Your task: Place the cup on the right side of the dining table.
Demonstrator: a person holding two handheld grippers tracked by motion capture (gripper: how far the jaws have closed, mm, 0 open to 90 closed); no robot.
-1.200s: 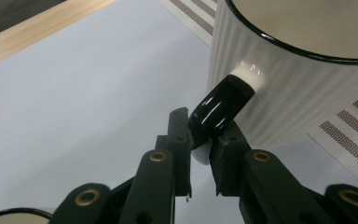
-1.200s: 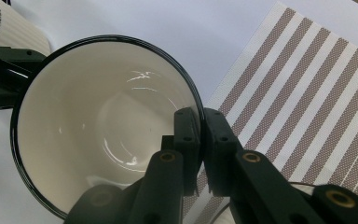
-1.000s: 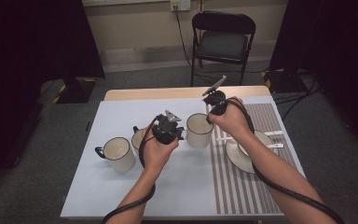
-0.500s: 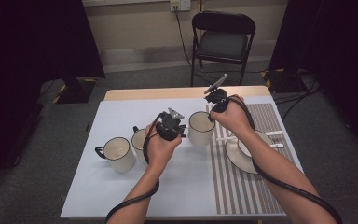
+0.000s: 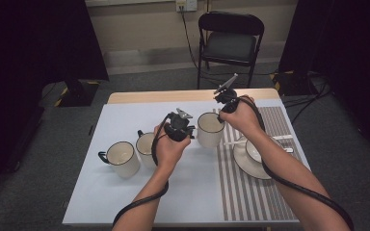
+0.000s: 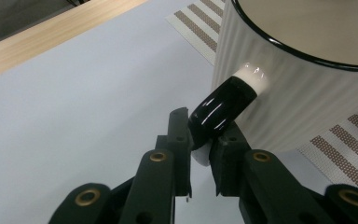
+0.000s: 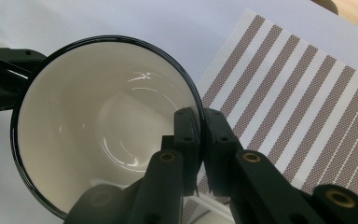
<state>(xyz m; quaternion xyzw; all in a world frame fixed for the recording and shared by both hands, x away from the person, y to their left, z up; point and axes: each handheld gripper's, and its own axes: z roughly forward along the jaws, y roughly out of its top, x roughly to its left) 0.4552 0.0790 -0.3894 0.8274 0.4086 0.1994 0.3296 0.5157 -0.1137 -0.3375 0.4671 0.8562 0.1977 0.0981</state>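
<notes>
A white ribbed mug [image 5: 209, 130] with a black rim and black handle stands at the middle of the table, by the edge of the striped placemat [image 5: 250, 192]. From its left, my left gripper [image 5: 189, 131] is shut on the mug's handle [image 6: 223, 107], as the left gripper view shows, with the mug's wall [image 6: 307, 93] just beyond. My right gripper [image 5: 220, 117] comes from the far right and is shut on the mug's rim. In the right gripper view its jaws [image 7: 199, 126] pinch the wall of the mug [image 7: 98, 130], one inside and one outside.
Two more white mugs [image 5: 121, 158] [image 5: 147, 144] stand left of my left hand. A saucer [image 5: 243, 161] with a cup and a spoon sits on the placemat under my right forearm. A folding chair [image 5: 229, 43] stands beyond the table's far edge.
</notes>
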